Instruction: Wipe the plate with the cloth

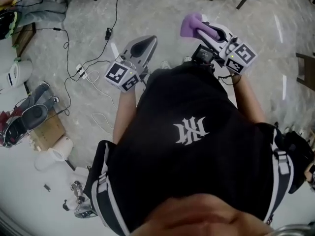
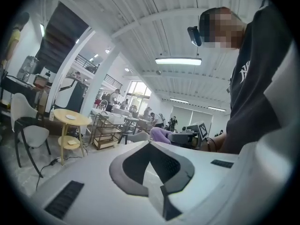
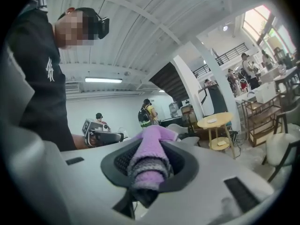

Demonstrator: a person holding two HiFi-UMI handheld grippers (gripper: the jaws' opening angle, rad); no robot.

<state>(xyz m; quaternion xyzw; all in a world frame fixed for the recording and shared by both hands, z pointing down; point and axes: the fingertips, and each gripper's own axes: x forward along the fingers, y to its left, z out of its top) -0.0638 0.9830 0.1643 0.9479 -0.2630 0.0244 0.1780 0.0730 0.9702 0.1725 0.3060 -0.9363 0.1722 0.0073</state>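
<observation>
My right gripper (image 1: 198, 27) is shut on a folded purple cloth (image 1: 189, 23), held out ahead of the person's chest over the floor. In the right gripper view the cloth (image 3: 151, 146) bulges up between the dark pads (image 3: 180, 165) of that gripper (image 3: 150, 165). The left gripper (image 1: 146, 42) hangs to the left of it, jaws shut with nothing between them. Its closed tips (image 2: 151, 148) show in the left gripper view, with the cloth (image 2: 160, 134) beyond them. No plate shows in any view.
Cables and a power strip (image 1: 81, 72) trail over the grey floor at the left. A cardboard box (image 1: 49, 131) and a paper roll (image 1: 61, 150) lie near a white surface's edge. A round yellow side table (image 2: 70, 120) and a chair (image 2: 29, 134) stand further off, with people in the background.
</observation>
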